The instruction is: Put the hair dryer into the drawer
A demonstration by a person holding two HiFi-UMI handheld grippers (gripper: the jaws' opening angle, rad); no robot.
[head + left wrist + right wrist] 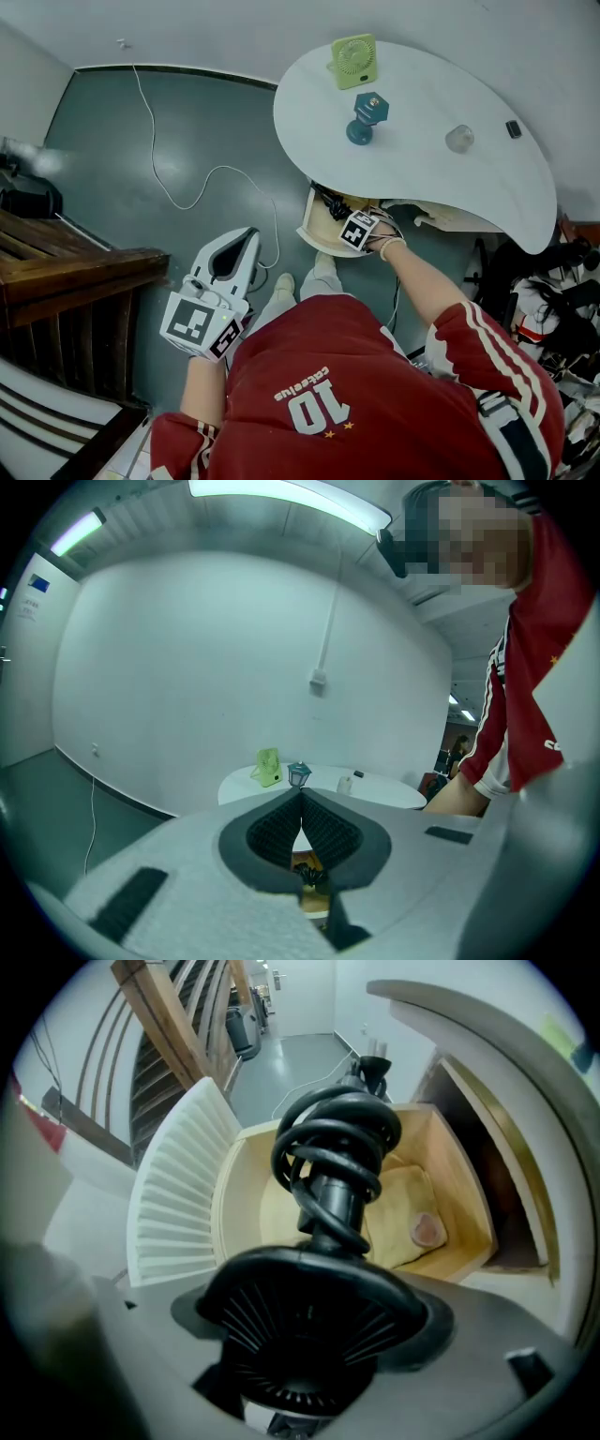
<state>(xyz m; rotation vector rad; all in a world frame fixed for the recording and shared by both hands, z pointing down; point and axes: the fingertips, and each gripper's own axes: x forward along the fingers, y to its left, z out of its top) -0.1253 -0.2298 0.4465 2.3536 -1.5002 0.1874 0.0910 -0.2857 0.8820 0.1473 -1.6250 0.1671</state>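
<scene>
Two hand-held grippers are in view, and only one is loaded. The right hand-held gripper (349, 223) is clamped on the hair dryer (314, 1330) at its round rear grille. The handle, with the cord wound round it, projects forward over the open drawer (461, 1190). The dryer is therefore held above the drawer cavity and, as far as can be judged, is not yet resting in it. Step in hand: placement. The next move calls for lowering the dryer onto the yellow cloth (403, 1208) on the drawer floor, keeping the cord coil inside the walls, then parting the jaws. Closing the drawer would follow. The left hand-held gripper (246, 242) has its jaws together with nothing between them. It is held well apart from the drawer, at 8 o'clock from it in the head view. The right gripper view alone shows the drawer contents: the cloth and a small pinkish round item (428, 1230) at 3 o'clock of the coil. The head view alone shows the worktop (422, 183) above the drawer, carrying a green fan (354, 61) and a blue lantern (367, 117) at its 11 o'clock end.
</scene>
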